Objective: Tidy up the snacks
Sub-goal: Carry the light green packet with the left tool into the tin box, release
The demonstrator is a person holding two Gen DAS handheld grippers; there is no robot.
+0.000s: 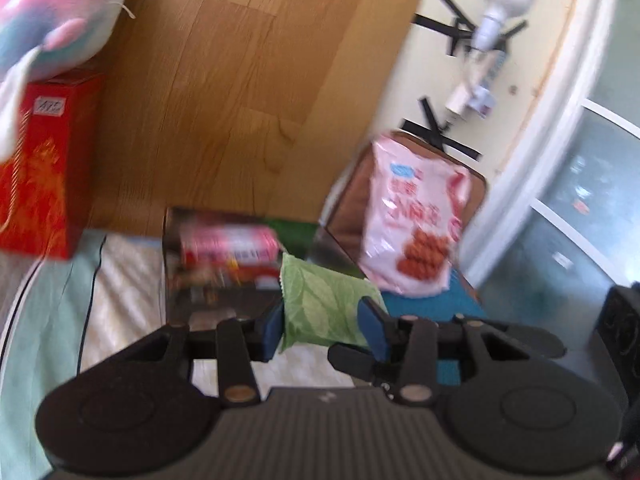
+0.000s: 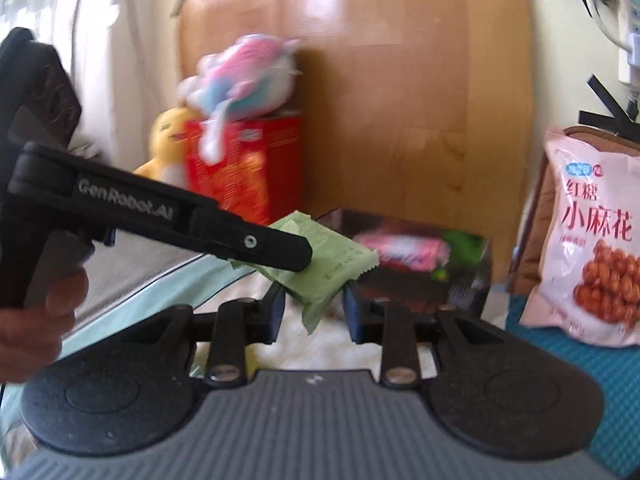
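Item one, your left gripper (image 1: 324, 328): its blue pads (image 1: 374, 330) sit against both sides of a green snack packet (image 1: 324, 304), pinching it clear of the bedding. In the right wrist view the same gripper (image 2: 310, 254) crosses from the left as a long black arm, its tip lying over the packet (image 2: 320, 268), with your left hand (image 2: 36, 316) wrapped round the handle at the frame edge.

Item two, your right gripper (image 2: 314, 312): its jaws close on the lower end of the same packet, so the packet hangs between both tools, tilted, with its crimped edge pointing toward the box.

Item three, dark open box (image 1: 216, 276): it lies on the bed just behind the packet and holds a pink-wrapped snack (image 1: 228, 246) and something green at the back; other contents are too blurred to name.

Item four, large pink snack bag (image 2: 592, 248): printed with fried twists, it leans upright against a brown cushion (image 2: 536, 248) to the right of the box.

Item five, red carton (image 2: 244, 168): it stands left of the box against the wooden headboard (image 1: 240, 80), with a pink and blue plush toy (image 2: 244, 76) resting on top and a yellow plush (image 2: 168, 140) beside it.

Item six, striped bedding (image 1: 128, 280): pale, under everything.
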